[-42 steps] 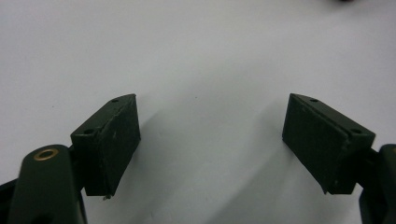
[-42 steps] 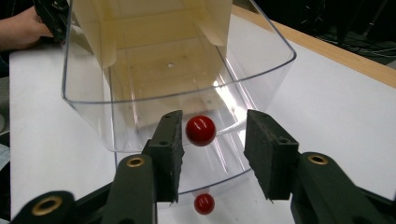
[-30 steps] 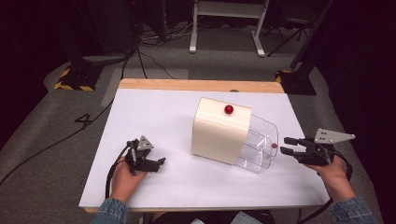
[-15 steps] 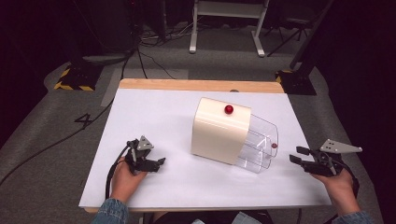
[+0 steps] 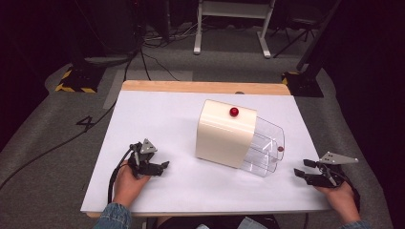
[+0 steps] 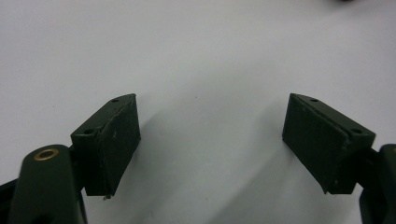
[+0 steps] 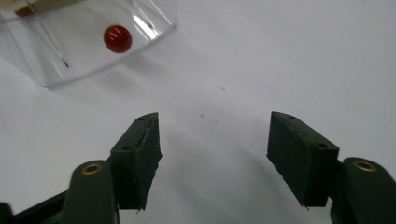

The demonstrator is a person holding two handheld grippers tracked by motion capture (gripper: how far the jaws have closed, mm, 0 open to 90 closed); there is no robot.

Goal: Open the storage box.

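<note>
**Box in the middle, both grippers empty**

The white table (image 5: 157, 114) is flat and smooth. A cream box (image 5: 224, 133) with a clear plastic drawer (image 5: 265, 149) sits mid-table. Its red knob (image 7: 117, 38) is small and round. The right gripper (image 5: 303, 168), near the right edge, has just opened its jaws wide, holding nothing. The left gripper (image 5: 165, 164), near the front edge, is wide open and empty.

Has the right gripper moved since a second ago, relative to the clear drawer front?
Yes. The right gripper has pulled away from the clear drawer front, toward the table's near right corner; its jaws have just been opening, with nothing between them.
</note>
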